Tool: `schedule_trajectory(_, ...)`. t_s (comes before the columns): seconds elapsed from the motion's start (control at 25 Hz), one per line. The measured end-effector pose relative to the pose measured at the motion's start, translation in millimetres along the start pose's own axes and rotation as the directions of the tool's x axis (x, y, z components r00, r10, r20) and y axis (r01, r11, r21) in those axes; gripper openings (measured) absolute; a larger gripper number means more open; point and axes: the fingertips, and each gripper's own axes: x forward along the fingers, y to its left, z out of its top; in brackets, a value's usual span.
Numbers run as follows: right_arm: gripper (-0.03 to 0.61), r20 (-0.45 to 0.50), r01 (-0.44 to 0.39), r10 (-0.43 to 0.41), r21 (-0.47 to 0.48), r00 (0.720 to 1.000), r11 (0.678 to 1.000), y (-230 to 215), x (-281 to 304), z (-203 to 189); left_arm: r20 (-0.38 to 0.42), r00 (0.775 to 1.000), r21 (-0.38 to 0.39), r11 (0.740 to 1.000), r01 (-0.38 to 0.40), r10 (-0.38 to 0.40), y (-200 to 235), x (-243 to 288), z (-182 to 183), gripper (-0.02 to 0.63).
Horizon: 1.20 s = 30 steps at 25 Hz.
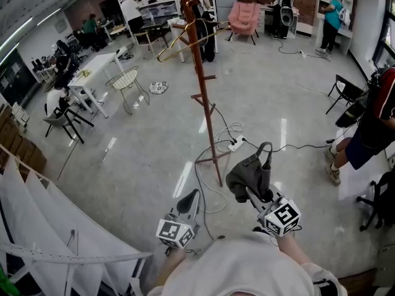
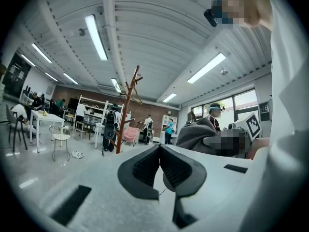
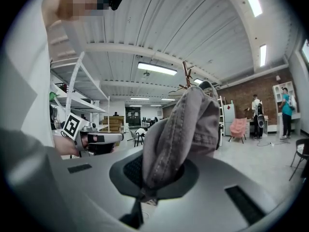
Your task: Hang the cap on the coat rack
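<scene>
A grey cap [image 1: 249, 174] hangs bunched from my right gripper [image 1: 254, 196], which is shut on its fabric. In the right gripper view the cap [image 3: 179, 125] rises out of the closed jaws of that gripper [image 3: 153, 174] and covers most of the pads. The brown wooden coat rack [image 1: 201, 97] stands on the floor just ahead and left of the cap, its pegs higher up; its top [image 3: 186, 74] peeks over the cap. My left gripper [image 1: 189, 203] is held low beside the right one, shut with nothing in it [image 2: 159, 152]. From there the rack [image 2: 125, 111] stands ahead at the left.
Cables and a power strip [image 1: 234, 144] lie round the rack's base. A white table [image 1: 92, 70] and a wire chair [image 1: 127, 82] stand at the far left. A person [image 1: 368, 126] stands at the right. A white frame [image 1: 55, 227] fills the lower left.
</scene>
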Motion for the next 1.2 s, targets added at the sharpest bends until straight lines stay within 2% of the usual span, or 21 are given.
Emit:
schedule_trajectory(0.48, 0.015, -0.009, 0.018, -0.018, -0.023, 1.0, 1.0, -4, 7, -1, -0.024, 0.999, -0.009, 1.0, 0.025, -0.025, 9, 8, -6, 0.009)
schedule_trajectory(0.68, 0.015, -0.021, 0.01, -0.01, -0.014, 1.0, 1.0, -18, 20, -3, -0.034, 0.999, -0.016, 1.0, 0.008, -0.009, 21, 17, -6, 0.009)
schedule_trajectory(0.92, 0.015, -0.018, -0.025, 0.024, -0.022, 1.0, 0.999, -67, 56, 0, -0.044, 0.999, -0.008, 1.0, -0.026, 0.026, 44, 66, -4, 0.009)
schedule_trajectory(1.2, 0.015, -0.029, -0.119, 0.117, -0.053, 0.993, 0.991, -157, 115, 15, -0.019, 0.995, -0.002, 0.995, -0.099, 0.099, 77, 164, 16, 0.009)
